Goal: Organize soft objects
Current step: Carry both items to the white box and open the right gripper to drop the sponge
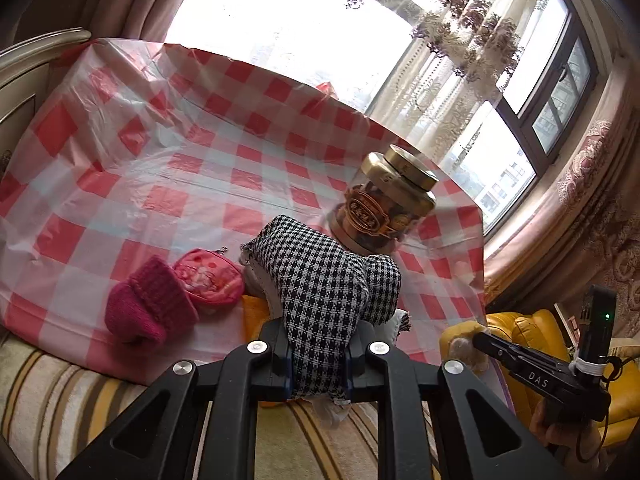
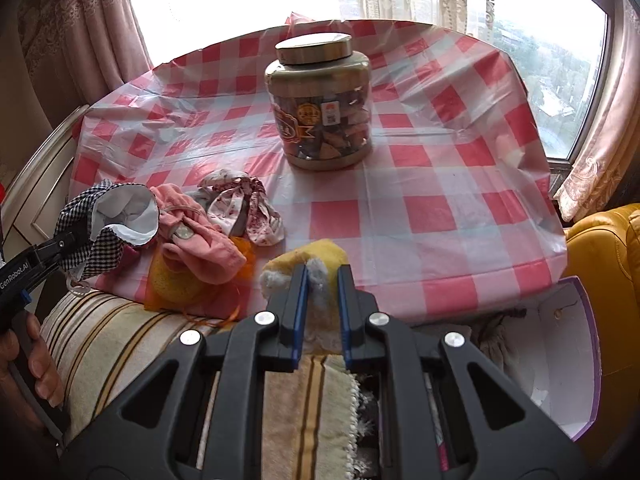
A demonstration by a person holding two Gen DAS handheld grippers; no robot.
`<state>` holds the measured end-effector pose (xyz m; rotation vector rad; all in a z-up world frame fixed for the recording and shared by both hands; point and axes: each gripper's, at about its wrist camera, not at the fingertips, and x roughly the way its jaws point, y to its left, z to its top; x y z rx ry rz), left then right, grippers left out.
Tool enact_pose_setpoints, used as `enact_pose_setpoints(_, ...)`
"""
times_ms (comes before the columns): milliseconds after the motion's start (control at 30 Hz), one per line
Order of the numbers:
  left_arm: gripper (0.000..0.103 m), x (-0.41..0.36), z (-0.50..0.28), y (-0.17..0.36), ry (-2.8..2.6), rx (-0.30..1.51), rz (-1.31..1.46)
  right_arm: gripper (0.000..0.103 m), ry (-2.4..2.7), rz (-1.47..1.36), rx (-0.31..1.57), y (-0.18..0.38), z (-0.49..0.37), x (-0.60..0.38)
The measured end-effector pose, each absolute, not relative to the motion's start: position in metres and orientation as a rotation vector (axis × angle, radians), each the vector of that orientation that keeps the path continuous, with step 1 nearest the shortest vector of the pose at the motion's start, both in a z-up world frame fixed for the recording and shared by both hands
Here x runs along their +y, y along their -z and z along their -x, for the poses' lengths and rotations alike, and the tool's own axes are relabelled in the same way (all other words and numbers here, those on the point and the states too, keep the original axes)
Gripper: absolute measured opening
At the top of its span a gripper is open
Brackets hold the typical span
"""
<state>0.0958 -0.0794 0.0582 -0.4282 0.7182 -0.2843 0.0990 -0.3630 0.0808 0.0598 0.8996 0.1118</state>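
Gripping a houndstooth cloth, the left hand-held gripper is near the jar; the right hand-held gripper pinches a yellow plush piece.

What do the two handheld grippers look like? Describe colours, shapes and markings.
Both are black plastic with angular cut-out linkages, silver round pivot bolts and blue-edged jaws. The left gripper bears white "GenRobot.AI" lettering; the right gripper reads "DAS", with white cord wrapping and a green light.
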Motion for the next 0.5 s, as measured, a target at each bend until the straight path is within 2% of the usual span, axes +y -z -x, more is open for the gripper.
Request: enact_pose_setpoints(500,0.018,-0.182,-0.077,-0.063,0.505,0.794,0.334,0.018,0.099,-0.115,0.891,-0.08,-0.059,-0.46)
